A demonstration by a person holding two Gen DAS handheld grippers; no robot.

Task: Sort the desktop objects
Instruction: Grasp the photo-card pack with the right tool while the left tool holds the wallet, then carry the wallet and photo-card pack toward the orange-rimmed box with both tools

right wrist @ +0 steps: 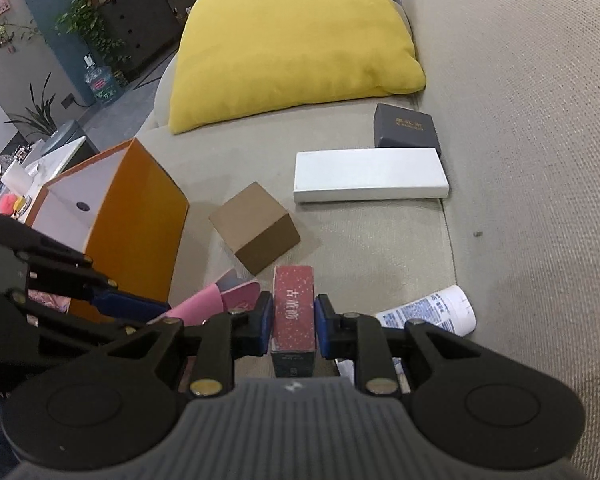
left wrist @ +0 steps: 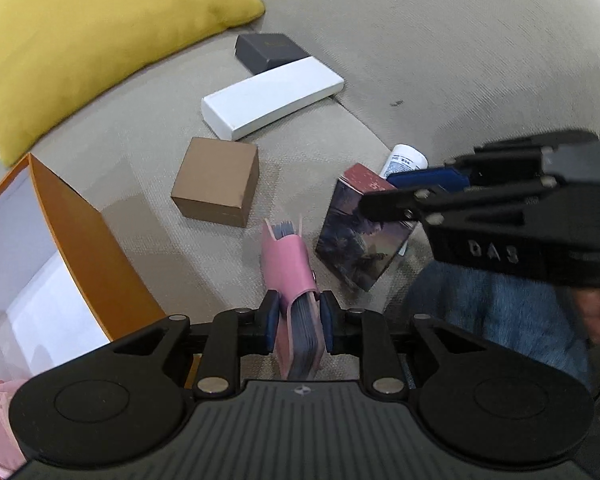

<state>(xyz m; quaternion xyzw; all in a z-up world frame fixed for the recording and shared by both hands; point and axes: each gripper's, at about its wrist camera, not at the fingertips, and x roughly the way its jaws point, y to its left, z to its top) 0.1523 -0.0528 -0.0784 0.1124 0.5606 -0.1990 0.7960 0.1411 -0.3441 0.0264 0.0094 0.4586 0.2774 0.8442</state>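
Presently: left gripper (left wrist: 299, 322) clamped a pink wallet (left wrist: 290, 268) above the sofa (left wrist: 440, 60); right gripper (right wrist: 290, 326) clamped a red box (right wrist: 293, 306) beside an orange bin (right wrist: 140, 216).

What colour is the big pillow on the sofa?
Yellow. The pillow shows best in the right wrist view.
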